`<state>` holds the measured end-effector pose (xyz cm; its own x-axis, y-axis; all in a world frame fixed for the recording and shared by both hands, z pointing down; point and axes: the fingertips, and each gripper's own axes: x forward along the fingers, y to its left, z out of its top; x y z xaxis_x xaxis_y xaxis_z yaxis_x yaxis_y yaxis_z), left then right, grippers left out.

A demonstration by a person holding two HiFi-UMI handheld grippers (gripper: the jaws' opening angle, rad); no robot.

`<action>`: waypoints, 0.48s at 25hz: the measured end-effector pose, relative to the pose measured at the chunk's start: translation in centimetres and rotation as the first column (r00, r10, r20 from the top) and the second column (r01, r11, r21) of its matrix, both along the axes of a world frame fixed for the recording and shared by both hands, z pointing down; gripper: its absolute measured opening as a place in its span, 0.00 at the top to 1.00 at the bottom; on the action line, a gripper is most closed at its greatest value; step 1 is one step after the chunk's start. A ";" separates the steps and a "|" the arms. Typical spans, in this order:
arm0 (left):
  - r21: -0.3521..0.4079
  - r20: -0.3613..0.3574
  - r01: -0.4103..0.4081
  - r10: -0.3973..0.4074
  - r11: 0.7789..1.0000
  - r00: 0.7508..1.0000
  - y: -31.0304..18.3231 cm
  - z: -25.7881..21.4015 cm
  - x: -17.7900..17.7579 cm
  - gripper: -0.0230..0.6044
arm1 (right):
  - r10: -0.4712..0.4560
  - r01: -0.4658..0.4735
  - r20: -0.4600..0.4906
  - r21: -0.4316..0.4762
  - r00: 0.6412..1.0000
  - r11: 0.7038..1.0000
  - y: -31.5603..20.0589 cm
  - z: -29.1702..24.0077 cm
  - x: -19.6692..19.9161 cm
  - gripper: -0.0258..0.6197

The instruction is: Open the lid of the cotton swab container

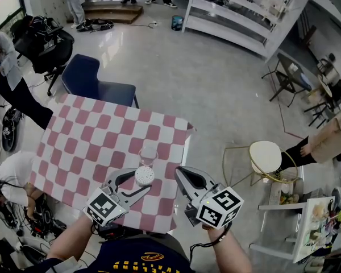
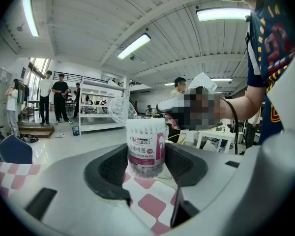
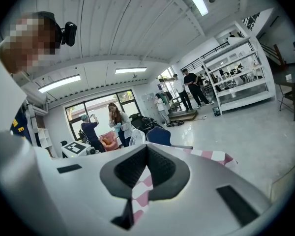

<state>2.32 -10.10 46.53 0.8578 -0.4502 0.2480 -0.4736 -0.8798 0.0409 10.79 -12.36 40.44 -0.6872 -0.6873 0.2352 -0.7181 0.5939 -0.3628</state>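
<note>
Two hand-held grippers were shown over the near edge of the table (image 1: 91,141), which was covered by a pink-and-white checked cloth. The left hand-held gripper (image 1: 140,182) was closed on the cotton swab container (image 2: 146,149), whose labelled body was clamped between the two dark pads on opposite sides. The container stood upright on the cloth, close to the table's near edge and directly in front of the person. Such a grip was judged to serve as an anchor, so that the light container would not slide or tip when its top was worked. The clear lid (image 2: 121,109) was seen already swung up and back from the rim (it appeared attached at the far side, though the hinge itself could not be made out), and the white swab tips were exposed at the mouth. The right hand-held gripper (image 1: 181,172) was closed, with its jaws together and nothing between them. It was held just beside the container on the right, clear of both body and lid. With the lid standing open, the task was judged to be essentially complete, and only the release of the container appeared to be left.
</note>
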 end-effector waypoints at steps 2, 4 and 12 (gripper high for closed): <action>-0.005 0.004 -0.002 0.002 1.000 1.000 0.1 0.1 -0.1 0.58 | 0.002 -0.002 -0.004 -0.004 1.000 1.000 0.0 0.1 0.0 0.94; -0.012 0.008 -0.004 0.005 1.000 1.000 0.1 0.3 -0.2 0.58 | 0.005 -0.005 -0.010 -0.003 1.000 1.000 0.0 0.0 0.0 0.94; -0.007 0.007 -0.010 0.010 1.000 1.000 0.2 0.3 0.0 0.58 | 0.000 0.000 -0.010 -0.001 1.000 1.000 0.2 0.1 -0.1 0.94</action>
<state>2.28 -9.88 46.79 0.8603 -0.4400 0.2576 -0.4653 -0.8840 0.0440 10.67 -12.15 40.57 -0.6851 -0.6869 0.2426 -0.7215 0.5939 -0.3560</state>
